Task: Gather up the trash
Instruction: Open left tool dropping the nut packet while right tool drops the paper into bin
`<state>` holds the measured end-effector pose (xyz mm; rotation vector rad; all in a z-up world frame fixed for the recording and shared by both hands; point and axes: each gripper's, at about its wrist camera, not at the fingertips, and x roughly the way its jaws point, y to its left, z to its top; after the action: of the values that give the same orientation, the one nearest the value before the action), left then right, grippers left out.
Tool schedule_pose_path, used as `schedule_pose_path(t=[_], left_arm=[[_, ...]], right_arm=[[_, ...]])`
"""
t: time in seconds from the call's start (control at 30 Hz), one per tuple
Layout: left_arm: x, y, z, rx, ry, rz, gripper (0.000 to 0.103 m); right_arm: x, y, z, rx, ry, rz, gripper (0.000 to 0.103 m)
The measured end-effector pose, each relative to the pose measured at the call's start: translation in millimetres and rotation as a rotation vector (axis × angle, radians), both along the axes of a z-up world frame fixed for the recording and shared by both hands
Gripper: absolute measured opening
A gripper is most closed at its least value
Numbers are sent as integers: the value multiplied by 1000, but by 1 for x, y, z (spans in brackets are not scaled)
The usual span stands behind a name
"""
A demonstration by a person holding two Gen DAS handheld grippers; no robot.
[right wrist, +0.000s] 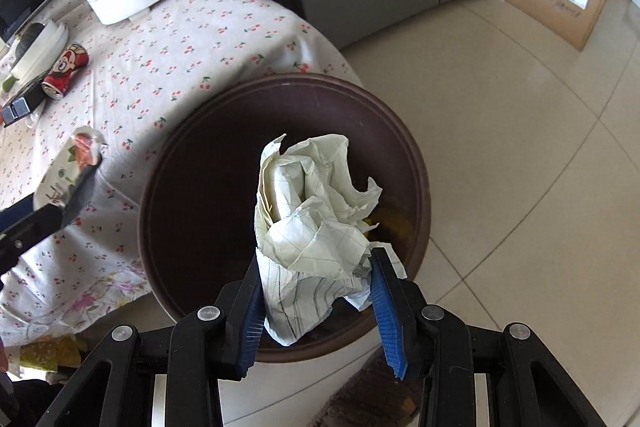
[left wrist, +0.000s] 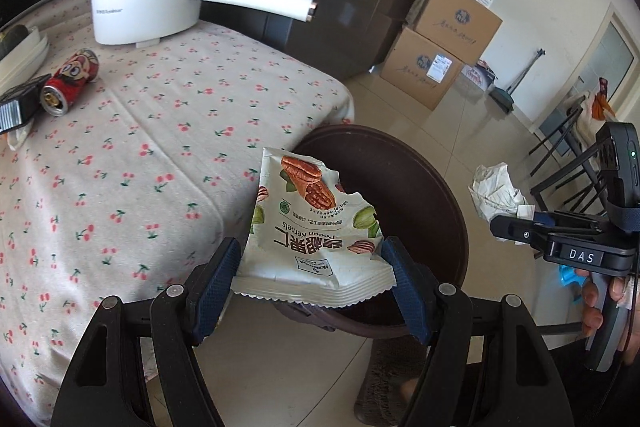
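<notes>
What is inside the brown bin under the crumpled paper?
The brown bin looks mostly dark and empty; a bit of yellow-green scrap shows at its right. The crumpled paper held by the right gripper covers the middle.

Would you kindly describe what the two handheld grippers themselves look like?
Both are black plastic scissor-style linkages with round silver pivot pins. The left gripper has dark navy, textured fingers; the right gripper has brighter blue, ribbed fingers. Seen from the left, the right one carries a white "DAS" label and a grey handle.
</notes>
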<state>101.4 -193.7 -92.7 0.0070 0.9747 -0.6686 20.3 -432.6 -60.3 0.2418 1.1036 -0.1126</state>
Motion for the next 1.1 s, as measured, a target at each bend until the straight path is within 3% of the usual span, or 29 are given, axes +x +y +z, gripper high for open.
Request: schedule_pose_path(t=[0.17, 0.23, 0.3, 0.37, 0.7, 1.1], left_arm=[[-1, -24, -13, 25, -4, -34, 76], [0, -31, -19, 72, -12, -40, 82], [3, -35, -27, 143, -10, -22, 96], [4, -34, -30, 173, -26, -9, 99], [5, -15, -25, 186, -27, 15, 102], [9, 53, -10, 187, -28, 136, 102]], right_arm=[[-1, -3, -1, -4, 3, 6, 44], [-1, -4, -2, -5, 6, 6, 44], [-1, -5, -2, -6, 8, 7, 44], [-1, -6, -3, -7, 11, 7, 44], [4, 3, -2, -10, 10, 29, 44], [33, 24, -4, 0, 32, 59, 46]])
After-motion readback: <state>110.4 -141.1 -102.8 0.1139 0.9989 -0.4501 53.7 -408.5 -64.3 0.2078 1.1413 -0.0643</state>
